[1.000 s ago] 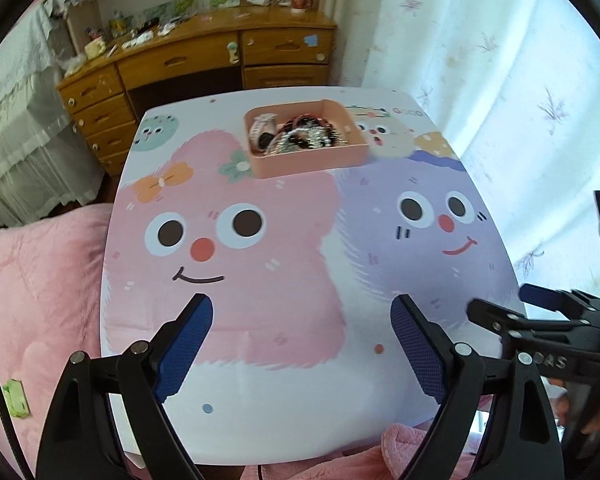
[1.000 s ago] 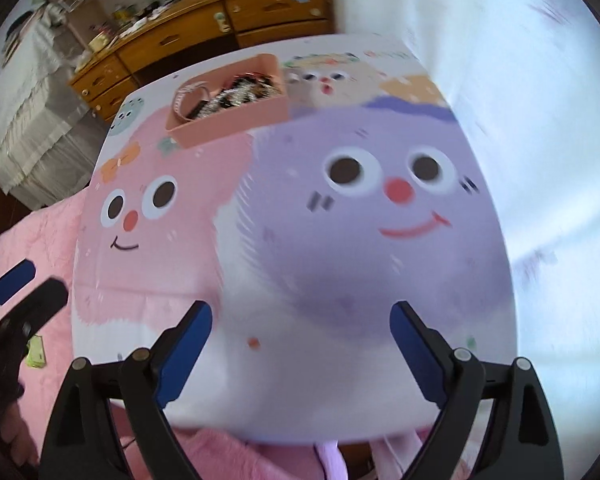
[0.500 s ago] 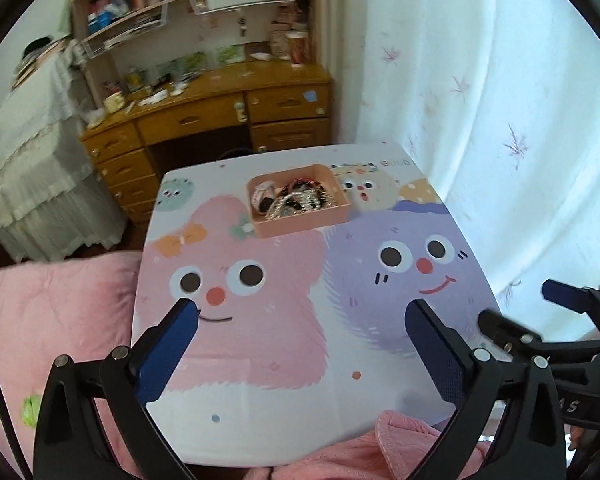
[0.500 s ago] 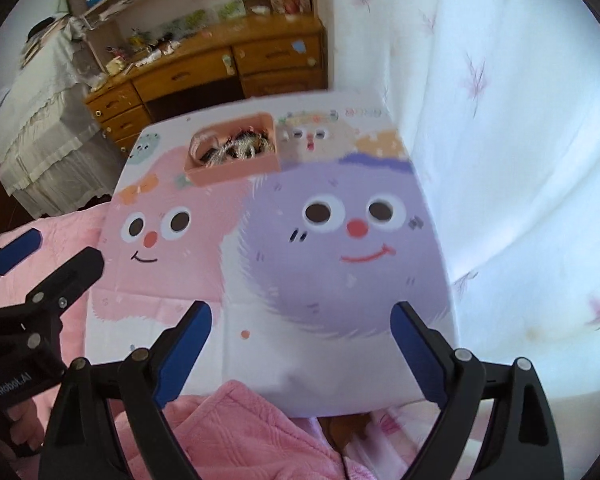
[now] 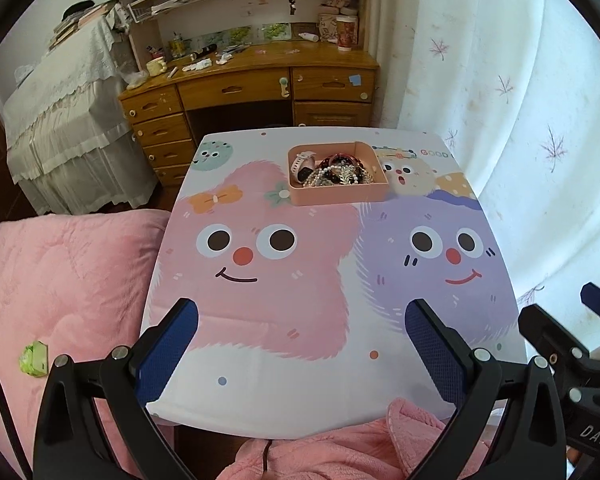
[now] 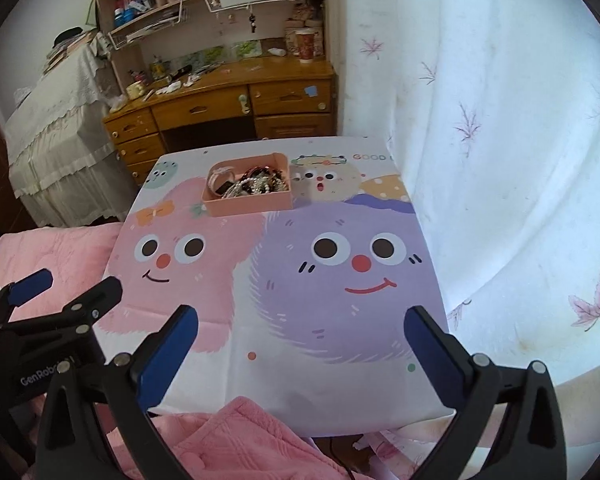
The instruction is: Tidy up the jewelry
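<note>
While both claws hang spread and bare above the near edge of the table, the entry runs as follows: left gripper, black frame with blue textured pads, jaws wide apart, nothing between them; right gripper, same make, likewise released and carrying nothing, its black body also showing at the right margin of the left view. Change noted: against the views of a second ago both cameras now sit higher and further back, the whole tabletop and the room behind having come into frame, so the claws have drawn away from the work; judged to mean the loose pieces are gathered and the job is at or near its close. Rectangular table with a white printed top showing a pink and a purple cartoon face: bare over its near and middle parts. Shallow salmon-pink plastic tray: stands close to the far edge, about midway along it, well apart from both claws. Jewelry, a tangled heap of bead strings, dark bangles and a pale-strapped watch: lies wholly inside that tray; single pieces too small to sort apart. Room for moving: open along the whole near half; white flowered curtain close against the right edge; pink quilted blanket beside the left edge and under the near one.
</note>
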`<state>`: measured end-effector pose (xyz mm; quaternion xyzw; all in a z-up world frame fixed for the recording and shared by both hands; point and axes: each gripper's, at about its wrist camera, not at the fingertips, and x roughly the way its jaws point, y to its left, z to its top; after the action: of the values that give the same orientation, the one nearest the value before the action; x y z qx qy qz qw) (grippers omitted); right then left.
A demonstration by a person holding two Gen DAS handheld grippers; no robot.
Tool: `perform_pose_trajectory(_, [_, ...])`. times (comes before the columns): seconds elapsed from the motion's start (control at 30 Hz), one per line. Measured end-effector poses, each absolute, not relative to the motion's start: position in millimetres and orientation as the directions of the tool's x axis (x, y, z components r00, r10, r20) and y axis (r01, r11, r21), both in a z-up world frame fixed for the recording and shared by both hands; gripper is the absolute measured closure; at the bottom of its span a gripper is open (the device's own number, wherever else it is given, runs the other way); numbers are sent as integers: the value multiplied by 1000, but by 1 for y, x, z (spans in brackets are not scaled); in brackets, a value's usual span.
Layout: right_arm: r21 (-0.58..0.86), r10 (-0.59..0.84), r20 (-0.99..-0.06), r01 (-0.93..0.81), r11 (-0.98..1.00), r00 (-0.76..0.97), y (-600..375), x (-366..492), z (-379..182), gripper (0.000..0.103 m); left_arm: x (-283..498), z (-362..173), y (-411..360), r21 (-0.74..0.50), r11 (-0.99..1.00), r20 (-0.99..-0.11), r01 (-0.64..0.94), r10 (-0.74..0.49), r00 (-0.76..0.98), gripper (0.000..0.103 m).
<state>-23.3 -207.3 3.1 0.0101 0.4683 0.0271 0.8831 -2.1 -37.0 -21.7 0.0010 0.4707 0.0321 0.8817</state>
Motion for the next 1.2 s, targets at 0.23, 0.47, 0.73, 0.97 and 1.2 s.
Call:
perform_pose_trajectory(0.23, [75,64,-811,-5,997,581,-216,-23,7,0,-1,-17,-45,60,998,-818,-34,68,570,1])
perform_pose_trajectory(0.47, [78,66,-807,-4,997,587,-217,-24,8,0,1,-18,-50,63,998,-822,-9,57,566,1])
perform_pose_trajectory(0.73, [83,69,-806,-3,997,588,-218,-24,9,0,0,-17,-54,76,997,-820,7,59,570,1])
perform_pose_trajectory(0.97, [79,69,-808,-8,997,585,-217,-27,8,0,-1,-16,-55,79,997,-817,2,64,573,1])
perform_pose_trajectory(1.2, [81,72,-811,-10,997,581,-216,-27,7,0,-1,-16,-54,79,997,-818,5,62,571,1])
